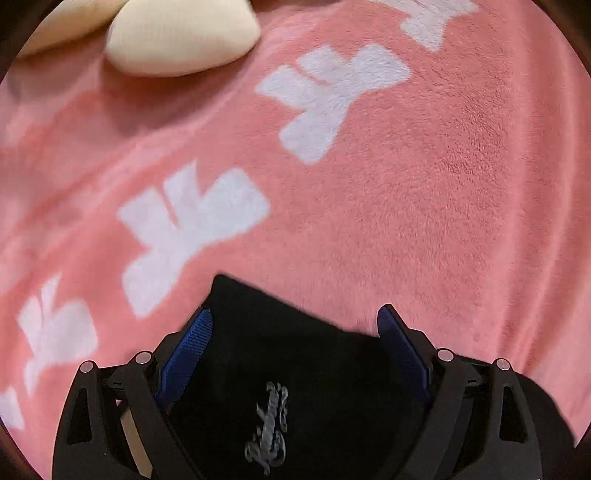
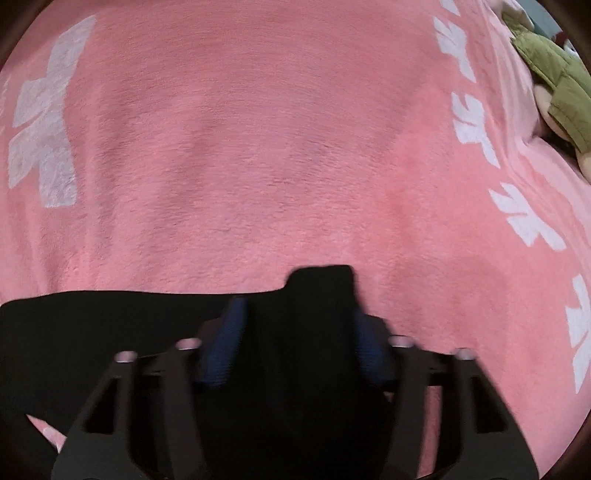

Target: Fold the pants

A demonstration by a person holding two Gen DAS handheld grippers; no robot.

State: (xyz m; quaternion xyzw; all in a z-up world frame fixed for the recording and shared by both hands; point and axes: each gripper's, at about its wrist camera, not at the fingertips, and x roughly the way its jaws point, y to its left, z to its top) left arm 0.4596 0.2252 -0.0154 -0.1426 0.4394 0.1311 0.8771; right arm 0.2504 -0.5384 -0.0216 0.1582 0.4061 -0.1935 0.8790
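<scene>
left wrist view only: grey script logo (image 1: 269, 428) on black pants (image 1: 295, 350), cream pillow (image 1: 184, 35) far off. left gripper (image 1: 295, 325) wide open over pants corner, pads clear. right gripper (image 2: 295, 314) narrowed around raised pants fold (image 2: 317, 295), contact unclear. green plush (image 2: 554, 74) beside pink blanket (image 2: 258, 147).
</scene>
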